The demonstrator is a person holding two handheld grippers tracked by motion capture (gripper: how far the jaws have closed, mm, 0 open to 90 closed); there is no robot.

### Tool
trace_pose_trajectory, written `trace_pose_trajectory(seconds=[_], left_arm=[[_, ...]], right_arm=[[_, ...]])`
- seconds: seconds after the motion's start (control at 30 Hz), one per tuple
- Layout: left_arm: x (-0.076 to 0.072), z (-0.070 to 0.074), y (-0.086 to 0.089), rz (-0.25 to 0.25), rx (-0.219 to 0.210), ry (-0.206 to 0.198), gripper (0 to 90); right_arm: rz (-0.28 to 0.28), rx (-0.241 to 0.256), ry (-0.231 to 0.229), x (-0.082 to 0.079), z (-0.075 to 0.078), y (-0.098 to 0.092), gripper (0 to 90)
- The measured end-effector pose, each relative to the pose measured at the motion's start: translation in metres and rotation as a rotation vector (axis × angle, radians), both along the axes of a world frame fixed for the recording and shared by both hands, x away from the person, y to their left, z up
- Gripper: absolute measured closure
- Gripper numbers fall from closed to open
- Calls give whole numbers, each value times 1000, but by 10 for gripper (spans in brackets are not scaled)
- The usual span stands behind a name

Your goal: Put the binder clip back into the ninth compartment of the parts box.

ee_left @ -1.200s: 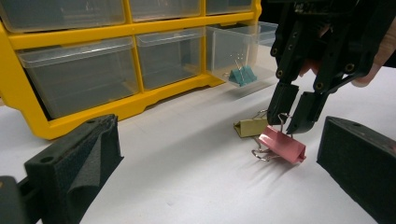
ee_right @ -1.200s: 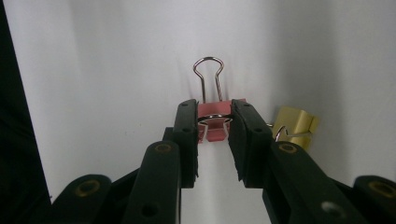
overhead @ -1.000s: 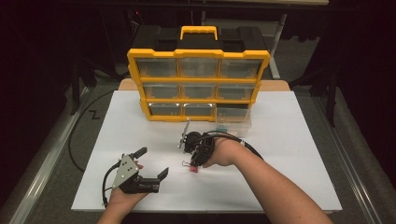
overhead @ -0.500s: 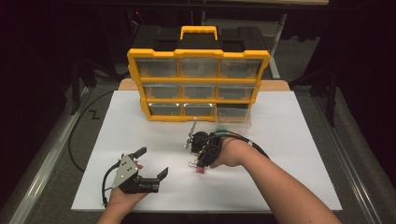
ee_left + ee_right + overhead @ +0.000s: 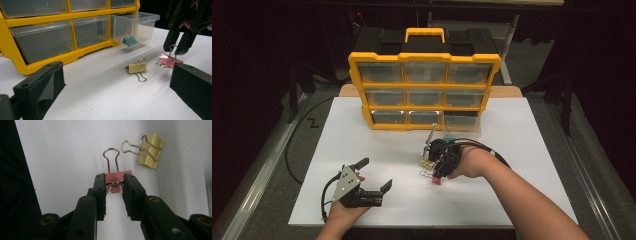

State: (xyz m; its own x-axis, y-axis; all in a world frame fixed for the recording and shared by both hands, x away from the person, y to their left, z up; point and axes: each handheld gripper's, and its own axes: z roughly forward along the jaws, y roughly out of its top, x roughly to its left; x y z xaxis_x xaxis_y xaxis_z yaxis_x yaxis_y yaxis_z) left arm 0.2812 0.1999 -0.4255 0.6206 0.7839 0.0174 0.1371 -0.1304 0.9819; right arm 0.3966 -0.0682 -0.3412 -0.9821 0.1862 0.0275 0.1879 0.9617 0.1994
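Pink clip [image 5: 115, 182] partly hidden between right tongs [image 5: 114, 185].

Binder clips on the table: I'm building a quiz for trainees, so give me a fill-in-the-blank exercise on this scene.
1. The right gripper has its jaws around the wire handle of the ____ clip.
2. The yellow clip lies on the white ____.
3. The pulled-out drawer holds a ____ clip.
4. The left gripper is ____ and holds nothing.

Missing words: pink; table; teal; open
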Motion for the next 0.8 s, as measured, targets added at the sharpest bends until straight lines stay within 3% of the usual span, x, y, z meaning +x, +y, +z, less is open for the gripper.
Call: trace_pose_trajectory(seconds=[0.8], left_arm=[[-1, 0, 0, 1, -2, -1, 2]], right_arm=[[-58, -30, 18, 6, 11, -52, 748]])
